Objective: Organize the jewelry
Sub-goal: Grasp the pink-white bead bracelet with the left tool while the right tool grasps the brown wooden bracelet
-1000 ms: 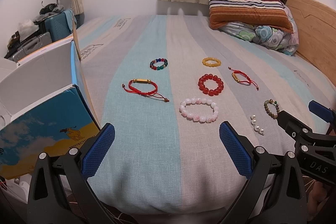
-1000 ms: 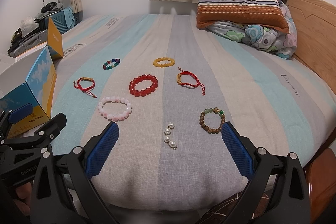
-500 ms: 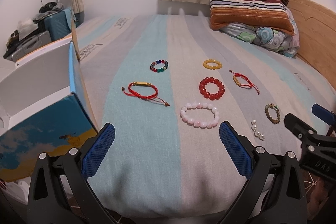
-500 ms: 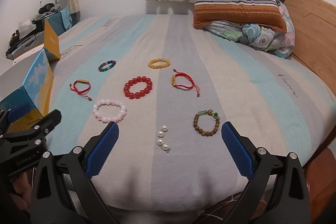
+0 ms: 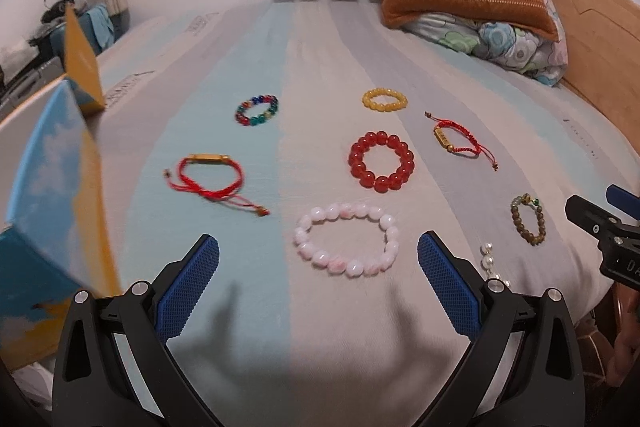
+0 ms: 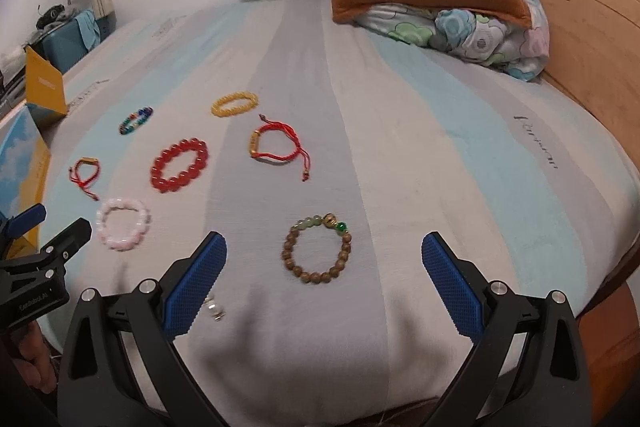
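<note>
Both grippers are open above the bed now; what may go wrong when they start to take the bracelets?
1. The small white pearl piece lies partly hidden under the right gripper; a finger might press it.
2. The left gripper might pinch soft striped bedsheet together with the pink bead bracelet.

Seven bracelets: five beaded — one pink (image 5: 347, 242), one dark red (image 5: 381, 161), one yellow (image 5: 385, 99), one multicoloured (image 5: 257, 110), one brown wooden with green beads (image 6: 319, 252) — and two red cord bracelets with gold bars (image 5: 211, 175) (image 5: 458, 139). One short string of white pearls (image 5: 491, 261), lower right of the left view.
</note>
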`<state>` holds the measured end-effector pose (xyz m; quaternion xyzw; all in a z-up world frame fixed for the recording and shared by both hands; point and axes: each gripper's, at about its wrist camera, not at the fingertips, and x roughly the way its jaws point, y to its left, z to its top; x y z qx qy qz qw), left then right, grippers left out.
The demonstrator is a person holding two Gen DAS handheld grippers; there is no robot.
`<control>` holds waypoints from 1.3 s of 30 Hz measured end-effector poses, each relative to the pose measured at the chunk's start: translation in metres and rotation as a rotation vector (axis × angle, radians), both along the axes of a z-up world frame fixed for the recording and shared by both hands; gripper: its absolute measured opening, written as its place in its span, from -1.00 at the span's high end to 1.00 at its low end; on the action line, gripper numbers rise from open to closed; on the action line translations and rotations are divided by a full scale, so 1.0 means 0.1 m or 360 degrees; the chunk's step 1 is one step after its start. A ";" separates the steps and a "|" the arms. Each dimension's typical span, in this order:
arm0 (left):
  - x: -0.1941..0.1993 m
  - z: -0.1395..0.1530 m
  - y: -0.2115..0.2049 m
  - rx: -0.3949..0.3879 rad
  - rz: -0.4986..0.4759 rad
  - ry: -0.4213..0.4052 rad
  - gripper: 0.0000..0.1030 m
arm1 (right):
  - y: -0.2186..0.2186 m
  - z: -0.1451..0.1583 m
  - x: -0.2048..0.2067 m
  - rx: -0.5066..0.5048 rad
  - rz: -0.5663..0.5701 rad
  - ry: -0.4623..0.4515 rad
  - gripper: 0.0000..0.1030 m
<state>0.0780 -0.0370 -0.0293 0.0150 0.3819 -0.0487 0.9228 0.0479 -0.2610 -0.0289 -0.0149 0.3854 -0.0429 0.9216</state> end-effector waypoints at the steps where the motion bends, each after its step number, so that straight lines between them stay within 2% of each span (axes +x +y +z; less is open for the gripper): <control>1: 0.05 -0.03 -0.03 0.0005 -0.0010 0.0001 -0.88 | -0.01 -0.04 0.04 -0.0009 0.0003 0.0011 -0.83; 11: 0.34 -0.30 -0.11 -0.0008 -0.0030 0.0063 -0.88 | -0.07 -0.42 0.33 0.0001 0.0003 0.0108 -0.83; 19: 0.42 -0.48 -0.12 0.0016 -0.0021 0.0153 -0.85 | -0.11 -0.70 0.45 0.0047 0.0012 0.0208 -0.63; 22: 0.42 -0.51 -0.13 0.0046 -0.0018 0.0162 -0.70 | -0.14 -0.73 0.46 0.0070 0.0010 0.0208 -0.55; 24: 0.41 -0.51 -0.13 0.0055 -0.0019 0.0164 -0.62 | -0.13 -0.73 0.46 0.0069 0.0022 0.0201 -0.41; 28: 0.38 -0.50 -0.15 0.0070 -0.0041 0.0162 -0.33 | -0.13 -0.72 0.45 0.0069 0.0047 0.0189 0.00; 30: 0.36 -0.50 -0.17 0.0079 -0.0044 0.0162 -0.26 | -0.13 -0.72 0.43 0.0069 0.0050 0.0183 0.09; 33: 0.35 -0.49 -0.15 0.0057 -0.0048 0.0168 -0.06 | -0.15 -0.72 0.40 0.0064 0.0051 0.0167 0.39; 34: 0.35 -0.48 -0.14 0.0046 -0.0050 0.0171 0.09 | -0.15 -0.71 0.40 0.0067 0.0051 0.0162 0.55; 35: 0.35 -0.47 -0.13 0.0033 -0.0050 0.0174 0.19 | -0.15 -0.71 0.39 0.0069 0.0051 0.0157 0.60; 36: 0.35 -0.46 -0.12 0.0020 -0.0047 0.0177 0.41 | -0.15 -0.70 0.39 0.0071 0.0055 0.0151 0.71; 37: 0.36 -0.45 -0.11 0.0015 -0.0046 0.0179 0.62 | -0.15 -0.70 0.38 0.0068 0.0059 0.0148 0.71; 39: 0.36 -0.43 -0.09 -0.0009 -0.0052 0.0185 0.62 | -0.14 -0.69 0.37 0.0054 0.0065 0.0136 0.71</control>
